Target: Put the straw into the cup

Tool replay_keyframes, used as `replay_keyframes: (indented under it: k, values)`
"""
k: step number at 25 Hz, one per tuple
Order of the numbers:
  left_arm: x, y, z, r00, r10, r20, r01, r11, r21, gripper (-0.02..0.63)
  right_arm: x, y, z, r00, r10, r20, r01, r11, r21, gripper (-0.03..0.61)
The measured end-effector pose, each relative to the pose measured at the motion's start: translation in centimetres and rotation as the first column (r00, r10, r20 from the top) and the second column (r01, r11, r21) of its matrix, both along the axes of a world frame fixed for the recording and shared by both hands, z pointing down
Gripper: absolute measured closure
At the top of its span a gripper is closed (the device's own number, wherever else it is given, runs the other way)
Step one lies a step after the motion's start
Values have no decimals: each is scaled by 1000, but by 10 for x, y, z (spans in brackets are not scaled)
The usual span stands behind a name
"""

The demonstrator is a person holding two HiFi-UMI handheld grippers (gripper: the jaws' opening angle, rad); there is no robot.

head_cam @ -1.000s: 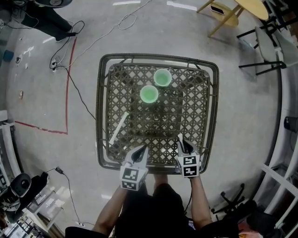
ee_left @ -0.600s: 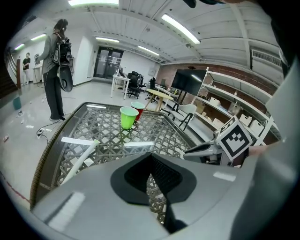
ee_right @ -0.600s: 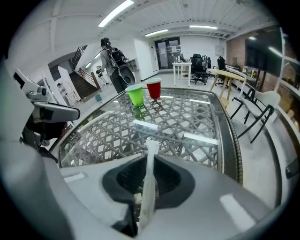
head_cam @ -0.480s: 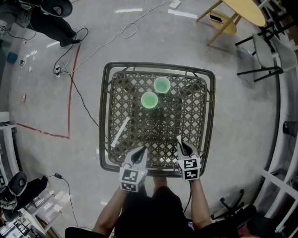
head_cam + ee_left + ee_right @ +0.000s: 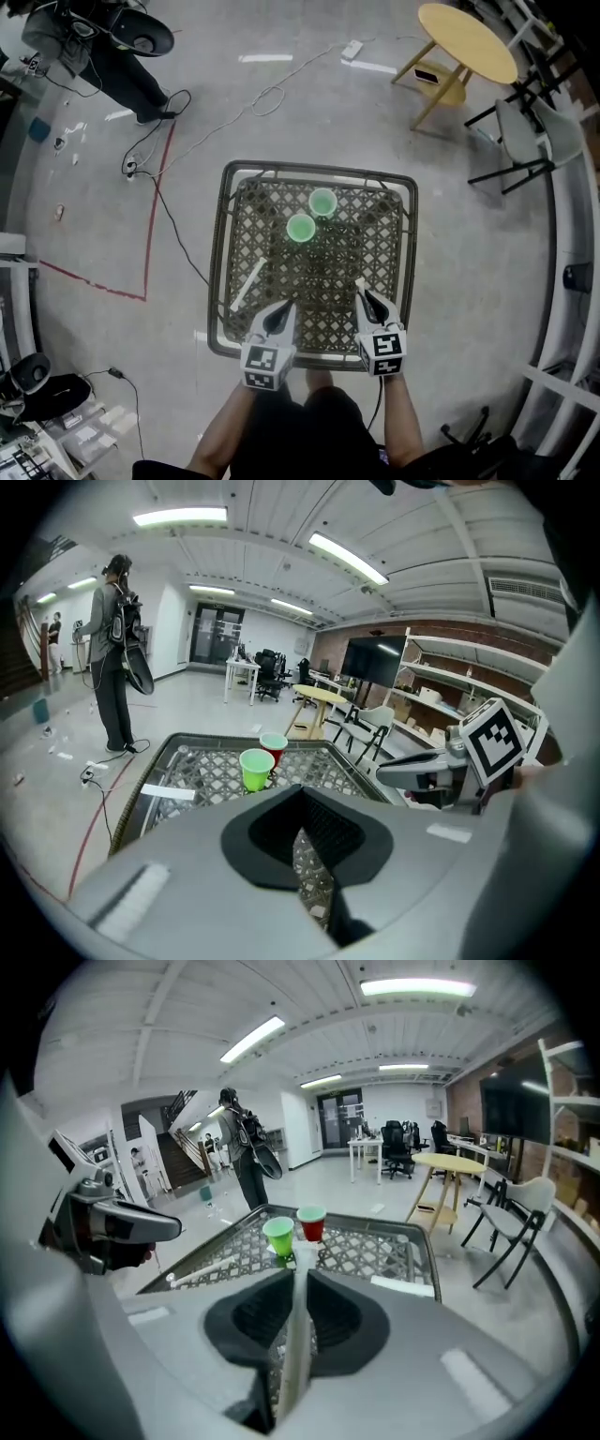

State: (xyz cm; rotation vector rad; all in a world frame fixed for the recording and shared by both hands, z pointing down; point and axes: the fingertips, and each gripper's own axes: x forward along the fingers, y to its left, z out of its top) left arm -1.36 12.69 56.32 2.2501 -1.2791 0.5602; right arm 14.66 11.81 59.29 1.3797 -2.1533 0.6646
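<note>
Your right gripper (image 5: 364, 296) clamps the white straw (image 5: 296, 1335), which points at the green cup (image 5: 300, 228) ahead; your left gripper (image 5: 281, 314) is clenched, empty.

Bright lime on the green cup (image 5: 300, 228), plain red on the red cup (image 5: 311, 1222). The straw (image 5: 294, 1335) shows white. Brown lattice weave across the table (image 5: 384, 244); grey floor (image 5: 487, 281), red tape line (image 5: 152, 253), yellow side table (image 5: 467, 42).

Lattice table (image 5: 217, 281) carries green cup (image 5: 300, 228) beside red cup (image 5: 322, 202); white straw (image 5: 247, 285) lies left.
</note>
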Motion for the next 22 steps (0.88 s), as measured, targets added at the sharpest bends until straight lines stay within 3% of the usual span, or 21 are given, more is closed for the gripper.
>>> replay_keyframes:
  k: [13,22]
  values:
    - [-8,-26,-70,998,-54,17,51,990,134,607,-17,-43,-96,993,-25,116,-4,970,241,526]
    - [-42,-47,-93,996,-88,2,86,977,195,607,-49,-75,-134,990,-41,137,-7,944,330,526]
